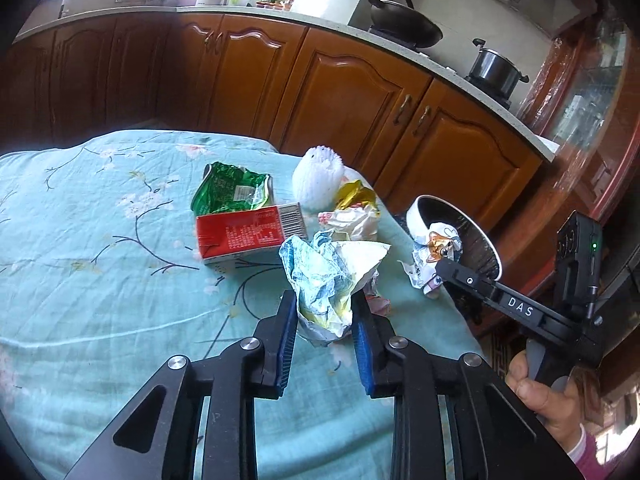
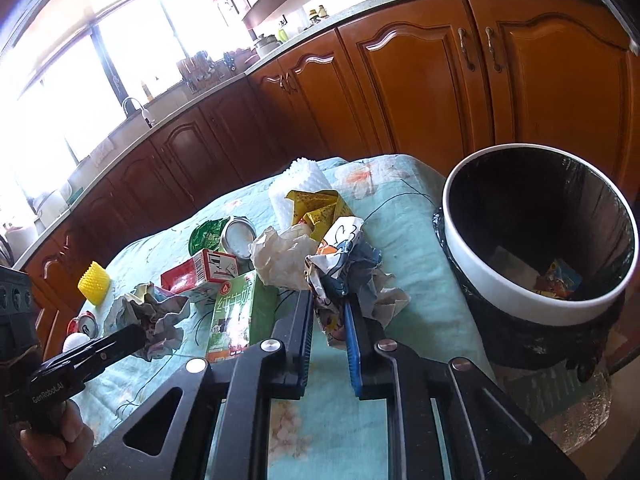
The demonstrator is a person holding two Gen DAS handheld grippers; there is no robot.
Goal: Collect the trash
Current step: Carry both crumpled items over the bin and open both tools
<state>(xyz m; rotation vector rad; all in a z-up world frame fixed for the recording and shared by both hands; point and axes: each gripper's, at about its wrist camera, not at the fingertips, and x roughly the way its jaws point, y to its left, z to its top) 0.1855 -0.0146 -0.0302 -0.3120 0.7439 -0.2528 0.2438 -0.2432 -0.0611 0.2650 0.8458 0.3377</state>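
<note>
Angling downward over the cloth-covered surface, the left gripper has its fingers clamped on a crumpled blue-white wrapper, and the right gripper pinches a crumpled cartoon-print wrapper. Both wads sit between the blue pads. A red carton, green bag, white foam net lie beyond; the bin stands right.

A counter draped in a pale teal flowered cloth carried a red carton, a green wrapper, a white foam net, crumpled papers and a yellow foam sleeve.
</note>
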